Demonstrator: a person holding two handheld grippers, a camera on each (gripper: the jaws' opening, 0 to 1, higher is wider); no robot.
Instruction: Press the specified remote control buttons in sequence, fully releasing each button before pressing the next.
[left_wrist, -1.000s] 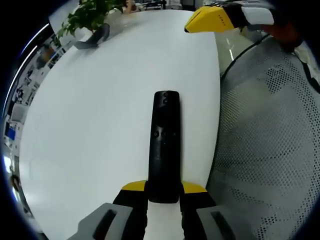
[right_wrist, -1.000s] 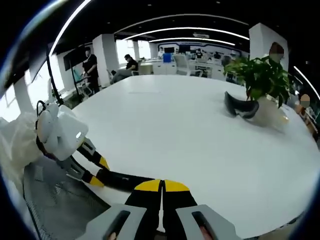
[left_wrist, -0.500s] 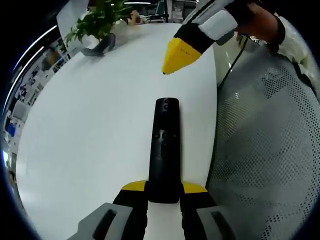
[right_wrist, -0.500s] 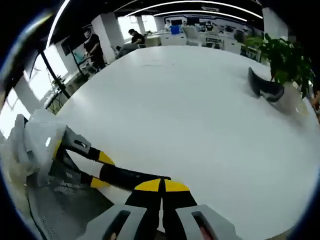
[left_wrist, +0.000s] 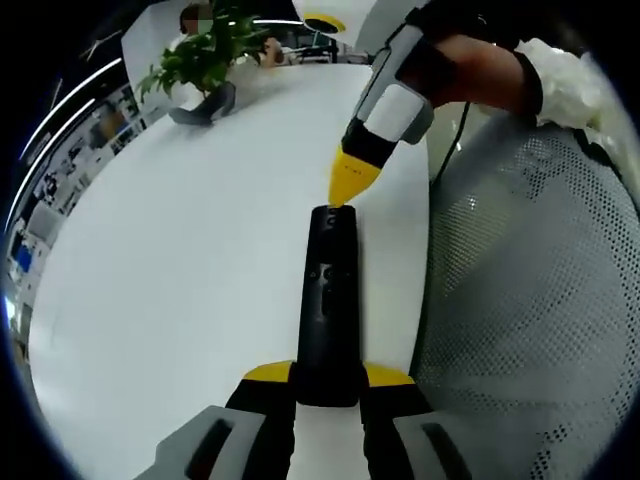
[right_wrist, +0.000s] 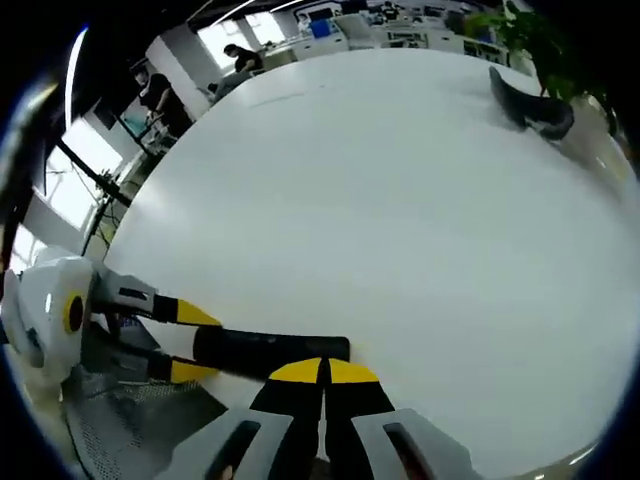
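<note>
The left gripper (left_wrist: 327, 378) is clamped on the near end of the black remote control (left_wrist: 326, 300), which sits between its two jaws and extends straight ahead of them over the white table (left_wrist: 180, 260). In the left gripper view, the right gripper (left_wrist: 345, 190) comes in from ahead and to the right of the jaws, held by a person's hand (left_wrist: 470, 70). Its yellow tips are pressed together and meet the far end of the remote — contact appears to be made at the top button area, though the exact button cannot be told.

In the right gripper view, the right gripper (right_wrist: 322, 372) shows its jaws closed together with nothing between them, their tips resting at the end of the remote control (right_wrist: 270, 348). The remote runs off to the left of these jaws, where the left gripper (right_wrist: 185, 340) grips it from both sides.

Far ahead of the left jaws stand a potted plant (left_wrist: 205, 55) and a dark curved object (left_wrist: 205, 103) — both well apart from the remote. A mesh chair (left_wrist: 530, 300) lies right of the left jaws.
</note>
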